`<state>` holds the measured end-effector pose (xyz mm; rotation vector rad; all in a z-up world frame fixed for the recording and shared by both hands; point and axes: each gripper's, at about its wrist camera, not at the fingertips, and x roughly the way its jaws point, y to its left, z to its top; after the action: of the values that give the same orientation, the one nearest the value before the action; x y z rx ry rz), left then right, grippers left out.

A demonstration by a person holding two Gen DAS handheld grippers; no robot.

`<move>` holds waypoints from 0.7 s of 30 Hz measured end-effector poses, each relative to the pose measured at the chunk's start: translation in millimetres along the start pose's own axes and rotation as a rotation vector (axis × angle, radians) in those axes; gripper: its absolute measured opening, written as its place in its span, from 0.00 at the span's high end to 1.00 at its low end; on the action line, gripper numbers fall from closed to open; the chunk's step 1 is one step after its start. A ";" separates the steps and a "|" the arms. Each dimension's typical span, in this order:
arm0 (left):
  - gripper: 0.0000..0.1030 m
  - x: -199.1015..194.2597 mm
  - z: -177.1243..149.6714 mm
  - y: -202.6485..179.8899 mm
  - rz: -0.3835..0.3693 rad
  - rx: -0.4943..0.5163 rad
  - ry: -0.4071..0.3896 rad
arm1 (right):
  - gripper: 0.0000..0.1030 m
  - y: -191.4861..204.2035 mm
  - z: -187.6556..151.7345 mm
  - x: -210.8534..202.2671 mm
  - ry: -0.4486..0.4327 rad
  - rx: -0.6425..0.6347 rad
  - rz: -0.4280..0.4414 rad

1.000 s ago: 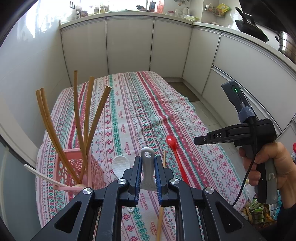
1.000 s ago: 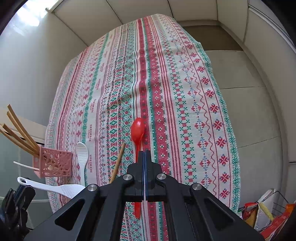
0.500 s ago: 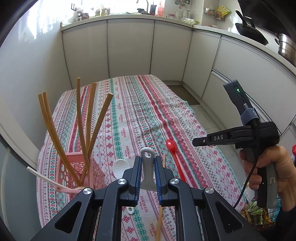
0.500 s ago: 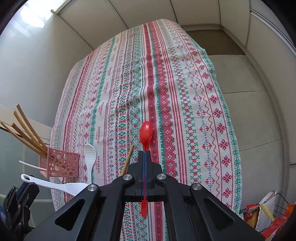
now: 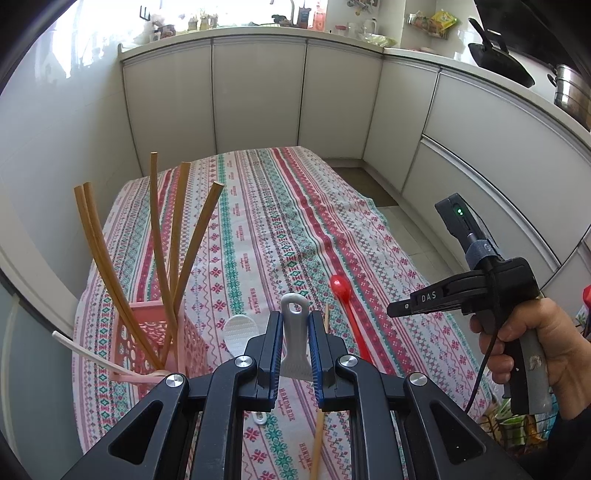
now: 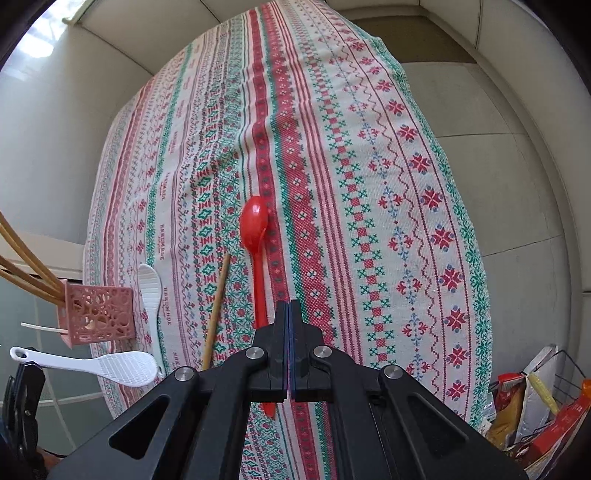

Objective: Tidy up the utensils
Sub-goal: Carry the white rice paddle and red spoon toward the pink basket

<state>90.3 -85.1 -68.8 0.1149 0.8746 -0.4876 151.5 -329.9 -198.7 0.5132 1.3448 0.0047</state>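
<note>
Left claw (image 5: 294, 345) grasping white rice paddle (image 5: 293, 332) by its handle, right claw (image 6: 289, 314) clenched empty above red spoon (image 6: 255, 236) on patterned desk (image 6: 369, 184), loose chopstick (image 6: 218, 302) just left, pink utensil basket (image 6: 96, 314) near-left holding chopsticks.

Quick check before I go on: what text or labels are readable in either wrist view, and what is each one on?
"DAS": white letters on the side of the right gripper, seen in the left wrist view.
Small repeated dark lettering woven into the tablecloth: too small to read surely.
Print on the food packets beside the table: too blurred to read.
Items on the far counter: labels too small to read.
</note>
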 end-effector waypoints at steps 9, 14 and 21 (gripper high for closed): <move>0.87 -6.8 2.3 6.1 0.002 -0.021 -0.022 | 1.00 -2.8 -1.0 -27.5 -0.092 -0.015 0.134; 0.87 -28.6 8.1 12.1 0.006 -0.038 -0.083 | 0.96 11.5 14.4 -23.6 -0.165 -0.061 0.062; 0.87 -31.7 7.7 18.8 -0.009 -0.053 -0.079 | 0.62 19.5 40.7 22.8 -0.089 -0.097 -0.031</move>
<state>87.2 -59.2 -41.7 0.0428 0.8104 -0.4743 200.3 -320.2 -207.5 0.4066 1.2584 0.0210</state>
